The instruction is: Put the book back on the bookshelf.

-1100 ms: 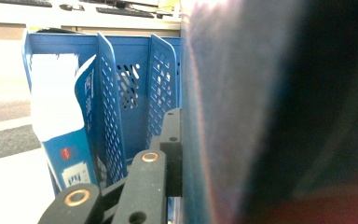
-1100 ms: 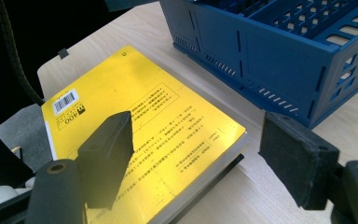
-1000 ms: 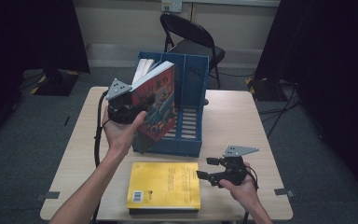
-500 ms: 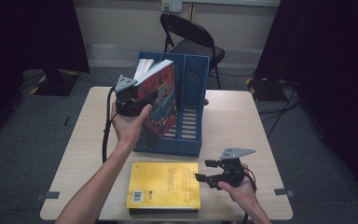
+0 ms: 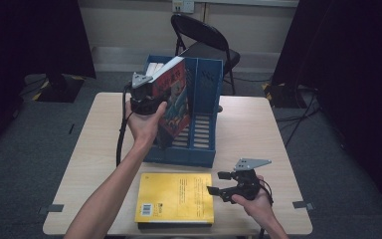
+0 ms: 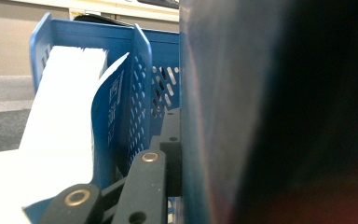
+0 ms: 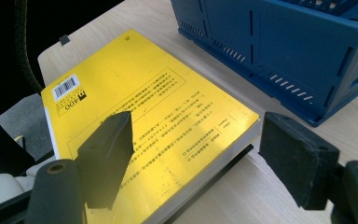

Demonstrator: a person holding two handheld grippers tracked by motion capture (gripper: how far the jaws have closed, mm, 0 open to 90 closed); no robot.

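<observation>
Left hand-held gripper [image 5: 154, 99] clamps red book [image 5: 174, 99] over blue rack [image 5: 199, 149]; right hand-held gripper [image 5: 218, 183] agape beside yellow book [image 5: 174, 196].

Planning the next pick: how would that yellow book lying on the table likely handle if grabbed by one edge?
The yellow book looks thick, so probably fairly heavy. Its glossy cover may be slippery. It seems a softcover, so it would likely sag from one edge.

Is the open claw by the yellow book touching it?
Apart. In the right gripper view, the right gripper hovers with both pads clear above the yellow book.
</observation>
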